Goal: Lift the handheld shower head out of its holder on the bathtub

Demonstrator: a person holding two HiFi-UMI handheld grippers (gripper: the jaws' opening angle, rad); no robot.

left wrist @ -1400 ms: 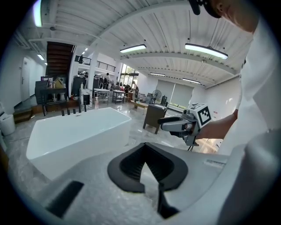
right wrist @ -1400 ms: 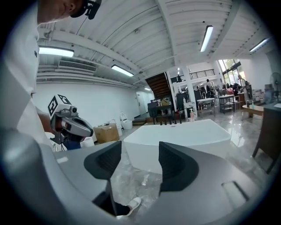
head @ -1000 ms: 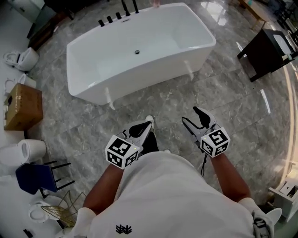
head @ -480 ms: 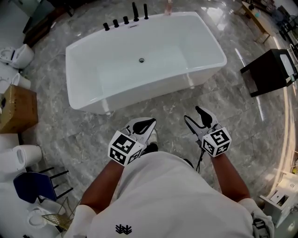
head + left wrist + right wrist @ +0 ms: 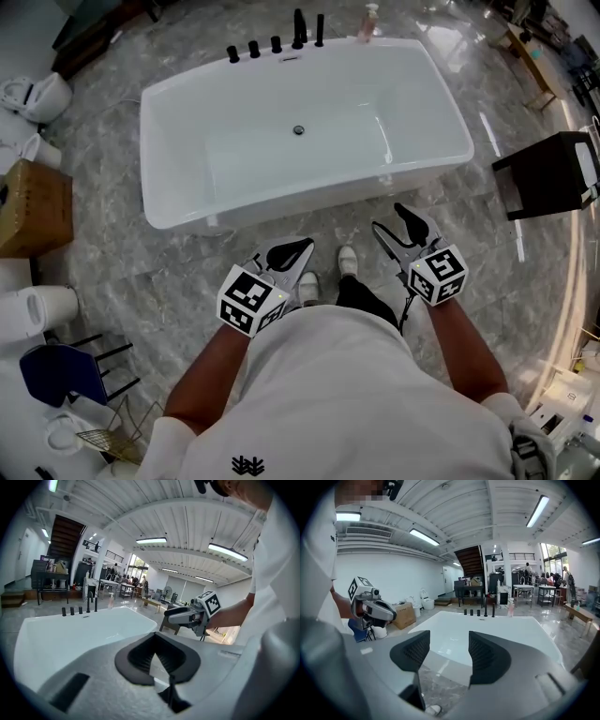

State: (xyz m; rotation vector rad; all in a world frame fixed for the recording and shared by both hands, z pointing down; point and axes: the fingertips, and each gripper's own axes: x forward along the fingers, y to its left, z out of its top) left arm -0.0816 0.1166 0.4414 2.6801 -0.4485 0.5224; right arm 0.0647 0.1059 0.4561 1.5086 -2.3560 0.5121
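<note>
Long white fluorescent ceiling tubes (image 5: 151, 540) are flooding the hall evenly, everything is reading bright with only soft shadows, and daylight is blowing out the tall far windows (image 5: 548, 555). The polished grey marble floor (image 5: 103, 244) is throwing glare streaks at the right and the glossy white bathtub (image 5: 148, 150) is catching soft highlights. Both gripper views are bending hard and darkening to black round their edges.

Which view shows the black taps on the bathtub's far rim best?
The head view: all five black taps stand clear from above. Both gripper views show them only as tiny side-on posts.
</note>
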